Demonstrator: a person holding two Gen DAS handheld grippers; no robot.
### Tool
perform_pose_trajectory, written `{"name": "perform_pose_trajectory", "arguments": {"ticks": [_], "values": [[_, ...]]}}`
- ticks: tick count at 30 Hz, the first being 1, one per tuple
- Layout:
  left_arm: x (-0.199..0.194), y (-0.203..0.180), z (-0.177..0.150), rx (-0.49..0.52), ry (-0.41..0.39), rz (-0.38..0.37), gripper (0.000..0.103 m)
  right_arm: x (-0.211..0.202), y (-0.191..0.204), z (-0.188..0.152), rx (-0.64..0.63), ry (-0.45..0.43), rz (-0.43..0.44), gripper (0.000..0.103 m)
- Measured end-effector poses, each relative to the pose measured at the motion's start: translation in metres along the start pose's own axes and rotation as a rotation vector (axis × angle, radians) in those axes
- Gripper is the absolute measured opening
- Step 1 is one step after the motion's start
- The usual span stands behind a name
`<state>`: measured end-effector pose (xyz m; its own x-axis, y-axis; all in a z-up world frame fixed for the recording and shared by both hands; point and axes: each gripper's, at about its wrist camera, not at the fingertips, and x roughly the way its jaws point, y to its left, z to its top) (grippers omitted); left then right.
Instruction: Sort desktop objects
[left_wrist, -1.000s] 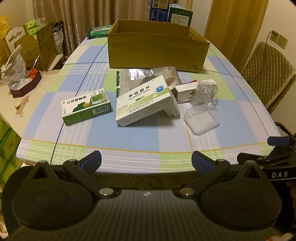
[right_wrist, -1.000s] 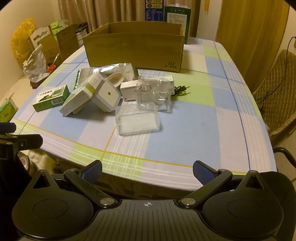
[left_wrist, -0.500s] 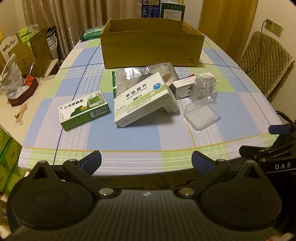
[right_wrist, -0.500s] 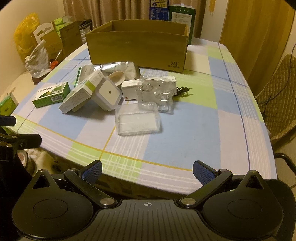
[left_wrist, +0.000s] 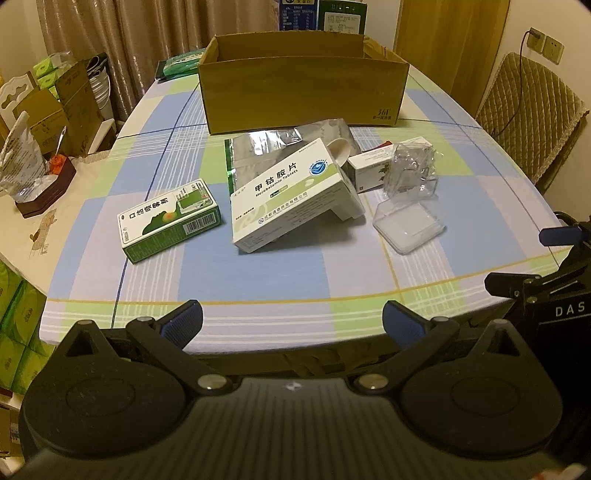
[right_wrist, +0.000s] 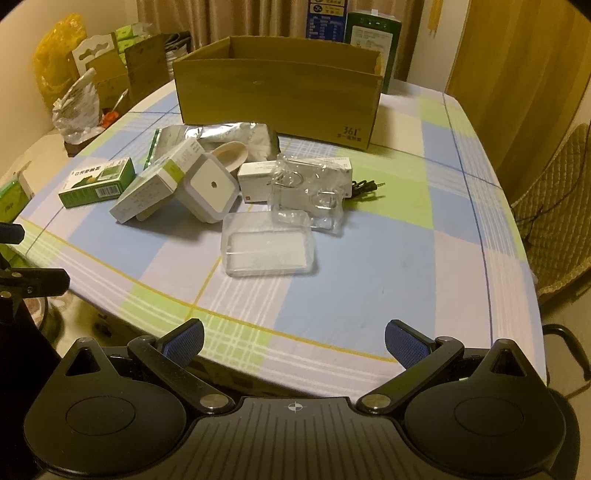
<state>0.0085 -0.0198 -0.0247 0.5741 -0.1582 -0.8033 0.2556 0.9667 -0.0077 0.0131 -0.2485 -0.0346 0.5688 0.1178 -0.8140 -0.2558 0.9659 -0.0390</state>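
Observation:
A pile lies mid-table before an open cardboard box (left_wrist: 303, 92) (right_wrist: 277, 99): a green medicine box (left_wrist: 170, 219) (right_wrist: 98, 181), a white tablets box (left_wrist: 291, 194) (right_wrist: 159, 184) leaning on a white square device (right_wrist: 208, 186), a silver foil bag (left_wrist: 284, 142), a small white carton (left_wrist: 369, 171) (right_wrist: 258, 177), crumpled clear packaging (left_wrist: 410, 171) (right_wrist: 310, 195) and a clear plastic case (left_wrist: 408, 223) (right_wrist: 267, 247). My left gripper (left_wrist: 291, 326) and right gripper (right_wrist: 293, 341) are both open and empty, held at the table's near edge.
The checked tablecloth (left_wrist: 258, 273) covers the table. A black cable (right_wrist: 365, 184) lies right of the pile. Cartons and bags stand at the left (left_wrist: 48, 122). A quilted chair (left_wrist: 532, 110) stands at the right. Tall cartons (right_wrist: 351, 26) stand behind the box.
Both grippers have risen and tilted a little, so the table sits lower in view. The objects have not moved. Both grippers stay open.

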Motion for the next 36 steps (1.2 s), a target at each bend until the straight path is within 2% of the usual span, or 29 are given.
{"name": "perform_pose_trajectory", "arguments": {"ticks": [5, 9, 11, 13, 17, 21, 25, 33, 35, 36], "values": [[0.004, 0.002, 0.0, 0.026, 0.005, 0.004, 0.102, 0.003, 0.001, 0.004, -0.086, -0.011, 0.017, 0.101], [0.007, 0.005, 0.003, 0.065, 0.0, 0.017, 0.102, 0.004, -0.003, 0.012, -0.149, -0.064, 0.041, 0.101], [0.008, 0.008, 0.006, 0.097, -0.004, 0.022, 0.102, 0.002, -0.003, 0.015, -0.247, -0.117, 0.088, 0.101], [0.01, 0.011, 0.009, 0.134, -0.007, 0.018, 0.102, 0.004, 0.006, 0.017, -0.403, -0.13, 0.078, 0.101], [0.013, 0.015, 0.017, 0.233, -0.032, -0.007, 0.102, 0.01, 0.012, 0.023, -0.541, -0.119, 0.103, 0.101], [0.021, 0.018, 0.026, 0.344, -0.051, -0.029, 0.102, 0.015, 0.017, 0.027, -0.729, -0.153, 0.166, 0.101], [0.033, 0.018, 0.034, 0.498, -0.048, -0.066, 0.102, 0.028, 0.023, 0.03, -0.906, -0.114, 0.179, 0.101], [0.059, 0.025, 0.047, 0.738, -0.057, -0.183, 0.102, 0.06, 0.025, 0.031, -1.137, -0.062, 0.212, 0.101], [0.065, 0.025, 0.052, 0.787, -0.066, -0.189, 0.102, 0.067, 0.025, 0.031, -1.176, -0.051, 0.228, 0.096], [0.066, 0.025, 0.054, 0.805, -0.071, -0.195, 0.102, 0.071, 0.025, 0.032, -1.191, -0.044, 0.24, 0.087]]}}
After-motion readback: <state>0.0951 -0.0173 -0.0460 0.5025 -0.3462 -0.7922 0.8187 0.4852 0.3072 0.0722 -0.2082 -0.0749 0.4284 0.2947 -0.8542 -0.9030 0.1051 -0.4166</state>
